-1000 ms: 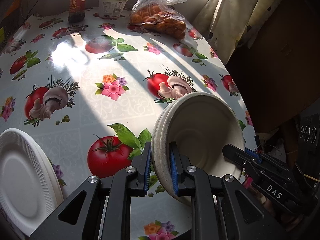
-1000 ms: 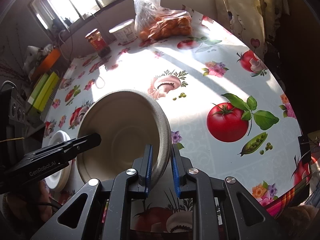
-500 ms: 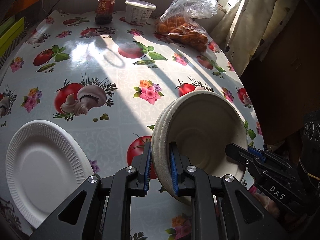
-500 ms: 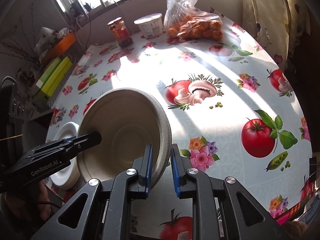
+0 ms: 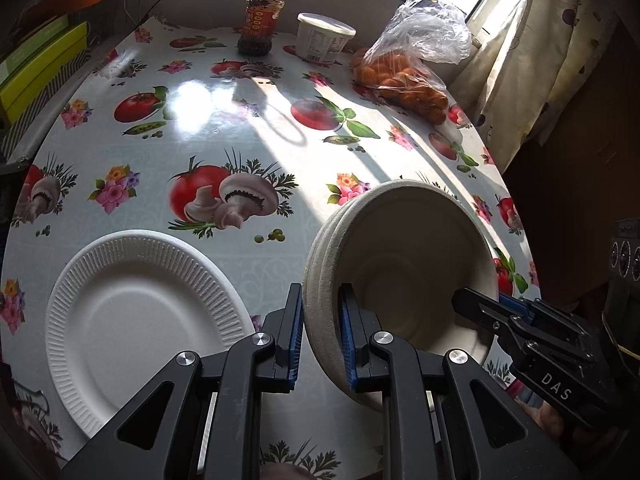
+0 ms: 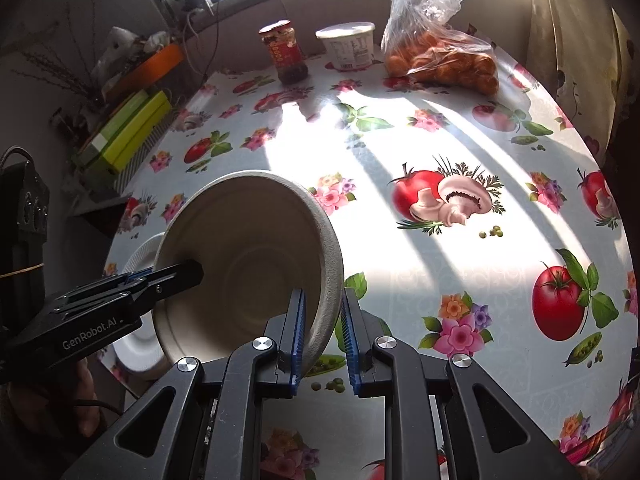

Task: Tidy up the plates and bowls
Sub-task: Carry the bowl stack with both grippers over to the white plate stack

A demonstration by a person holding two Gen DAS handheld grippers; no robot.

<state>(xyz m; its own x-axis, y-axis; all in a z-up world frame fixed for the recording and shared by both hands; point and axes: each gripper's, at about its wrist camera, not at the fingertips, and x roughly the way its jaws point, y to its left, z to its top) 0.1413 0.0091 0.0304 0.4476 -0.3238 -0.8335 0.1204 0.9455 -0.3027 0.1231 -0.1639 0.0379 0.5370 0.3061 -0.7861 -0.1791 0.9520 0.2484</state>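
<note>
A stack of beige paper bowls (image 5: 404, 264) hangs tilted above the table, held from both sides. My left gripper (image 5: 319, 338) is shut on the stack's left rim. My right gripper (image 6: 323, 336) is shut on the opposite rim of the bowl stack (image 6: 248, 268); it also shows in the left wrist view (image 5: 480, 312) at the bowl's right side. A white ribbed paper plate (image 5: 140, 320) lies flat on the table just left of my left gripper. In the right wrist view the plate (image 6: 136, 344) is mostly hidden behind the bowls.
The table (image 5: 240, 128) has a tomato-and-mushroom oilcloth. At its far edge stand a red sauce jar (image 5: 262, 20), a white tub (image 5: 324, 42) and a plastic bag of oranges (image 5: 404, 76). Green boxes (image 6: 124, 132) sit beyond the left edge. A curtain (image 5: 532, 60) hangs right.
Both grippers carried the bowl stack back toward the near left of the table. The white plate has come further into the left wrist view, now beside the bowls.
</note>
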